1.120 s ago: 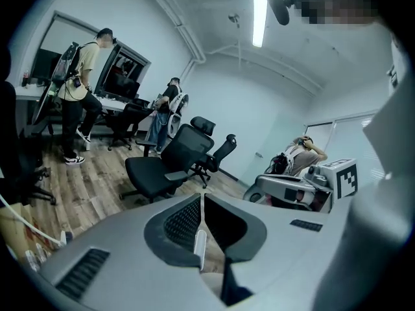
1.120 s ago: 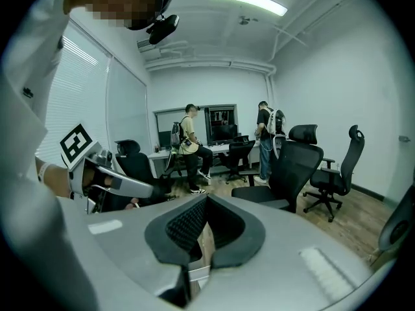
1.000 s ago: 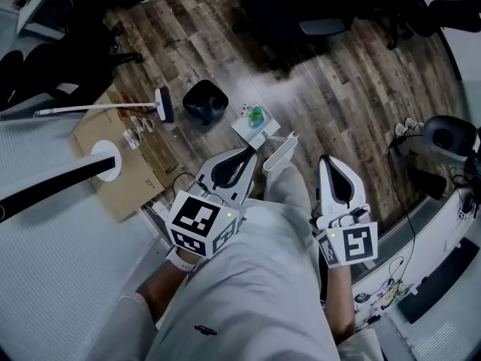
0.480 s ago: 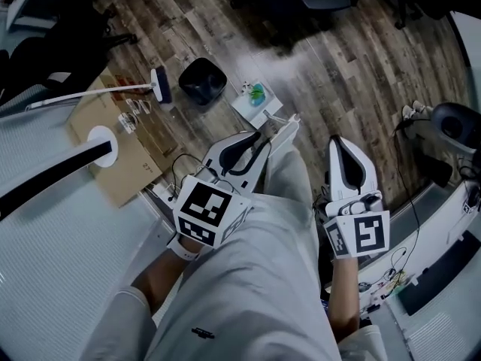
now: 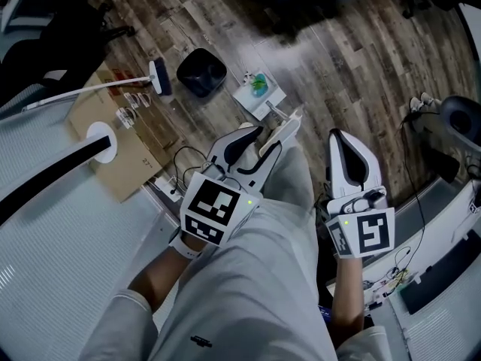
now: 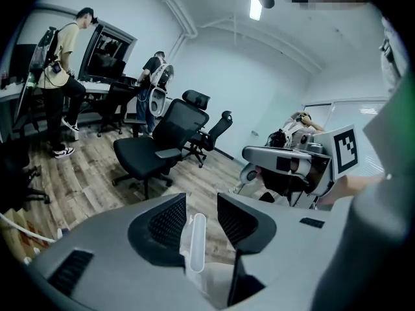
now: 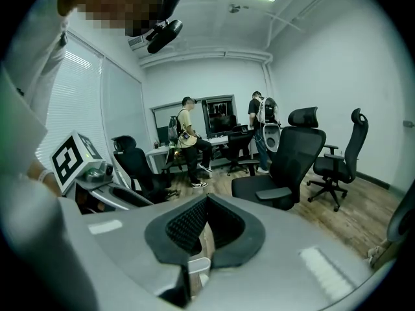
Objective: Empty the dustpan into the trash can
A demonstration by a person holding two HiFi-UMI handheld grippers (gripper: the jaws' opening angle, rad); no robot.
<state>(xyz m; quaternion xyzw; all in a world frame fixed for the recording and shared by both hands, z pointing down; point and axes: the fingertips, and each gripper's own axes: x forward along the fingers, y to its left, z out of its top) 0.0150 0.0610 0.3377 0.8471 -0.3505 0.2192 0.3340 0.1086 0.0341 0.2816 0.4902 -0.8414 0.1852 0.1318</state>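
The left hand-held gripper (image 5: 263, 140) had just been opened, loose around the dustpan handle (image 6: 196, 241); the right hand-held gripper (image 5: 344, 145) was shut, empty. The handle could be dropped and debris spilled.

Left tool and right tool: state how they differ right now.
The left tool has its jaws apart, having just been opening. The right tool has its jaws shut together. A white handle stands between the left tool's parted jaws, while nothing shows between the right tool's. Each carries a marker cube.
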